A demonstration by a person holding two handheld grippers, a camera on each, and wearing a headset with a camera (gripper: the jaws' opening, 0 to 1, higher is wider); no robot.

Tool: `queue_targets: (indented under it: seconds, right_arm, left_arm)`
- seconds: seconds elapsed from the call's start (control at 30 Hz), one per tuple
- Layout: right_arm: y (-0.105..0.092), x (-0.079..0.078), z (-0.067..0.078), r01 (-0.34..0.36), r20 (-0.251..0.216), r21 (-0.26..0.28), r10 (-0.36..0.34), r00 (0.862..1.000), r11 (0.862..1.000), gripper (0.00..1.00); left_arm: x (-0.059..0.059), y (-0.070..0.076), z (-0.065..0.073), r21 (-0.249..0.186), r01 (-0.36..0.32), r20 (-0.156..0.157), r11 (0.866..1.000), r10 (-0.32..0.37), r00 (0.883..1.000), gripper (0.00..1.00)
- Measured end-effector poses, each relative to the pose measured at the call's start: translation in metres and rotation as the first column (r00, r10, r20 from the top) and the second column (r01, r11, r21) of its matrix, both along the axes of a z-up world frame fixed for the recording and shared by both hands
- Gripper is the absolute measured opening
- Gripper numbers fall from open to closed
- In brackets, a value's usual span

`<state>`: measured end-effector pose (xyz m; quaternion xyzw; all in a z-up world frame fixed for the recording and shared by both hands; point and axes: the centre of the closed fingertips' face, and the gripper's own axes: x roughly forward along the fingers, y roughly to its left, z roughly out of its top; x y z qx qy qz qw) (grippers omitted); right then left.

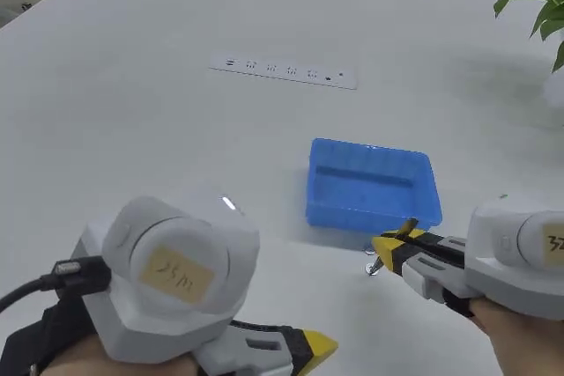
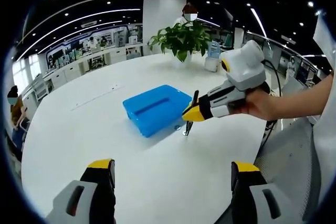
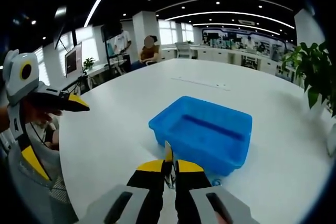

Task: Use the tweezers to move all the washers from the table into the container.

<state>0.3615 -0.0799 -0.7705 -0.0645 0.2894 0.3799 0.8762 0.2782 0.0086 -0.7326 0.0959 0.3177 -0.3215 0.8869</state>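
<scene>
Blue plastic, the container [image 1: 370,184] sits toward the right side of the table [image 1: 132,85]. The right gripper [image 3: 169,166] is clamped on the tweezers [image 2: 190,114], their tips down on the table just beside the container's near wall, where what looks like a washer [image 3: 215,182] lies. The left gripper [image 2: 172,165] hangs with jaws wide apart, holding nothing. A washer is likely light, thin, stiff and slippery on the smooth top, so it is best pinched across its rim or through the hole

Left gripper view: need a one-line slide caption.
Right gripper holds tweezers tip-down at the white table beside the blue container; left gripper open in the foreground.
</scene>
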Motion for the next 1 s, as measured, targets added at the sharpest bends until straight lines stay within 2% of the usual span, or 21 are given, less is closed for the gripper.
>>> queue_targets:
  seconds: [0.2,0.33,0.47,0.63,0.8,0.87,1.0]
  right_arm:
    - [-0.002,0.002,0.0,0.028,-0.003,-0.009,-0.028,1.0,1.0,0.03]
    - [-0.006,0.005,0.005,0.042,-0.013,0.008,-0.042,0.999,0.999,0.03]
    - [-0.008,0.007,0.02,0.053,0.0,0.037,-0.053,0.999,0.998,0.02]
    - [-0.007,0.014,0.043,0.048,0.039,0.061,-0.05,0.998,0.997,0.03]
    - [-0.002,0.03,0.077,0.044,0.103,0.115,-0.056,0.993,0.992,0.03]
    - [0.0,0.037,0.086,0.043,0.122,0.127,-0.058,0.991,0.991,0.03]
    - [0.002,0.049,0.092,0.043,0.143,0.13,-0.062,0.988,0.991,0.03]
  left_arm:
    - [0.003,0.001,0.002,-0.001,0.01,0.004,1.0,-0.01,1.0,0.94]
    - [0.009,0.003,0.007,0.013,0.018,0.025,1.0,-0.019,1.0,0.93]
    - [0.011,0.002,0.01,-0.007,0.009,0.03,1.0,-0.009,1.0,0.94]
    - [0.008,0.001,0.009,0.006,0.017,0.028,1.0,-0.018,0.999,0.94]
    - [0.006,0.001,0.009,0.008,0.013,0.028,1.0,-0.014,1.0,0.94]
    - [0.007,0.003,0.01,0.011,0.007,0.031,1.0,-0.007,0.999,0.94]
    - [0.007,0.005,0.011,0.009,0.0,0.036,1.0,0.0,0.999,0.94]
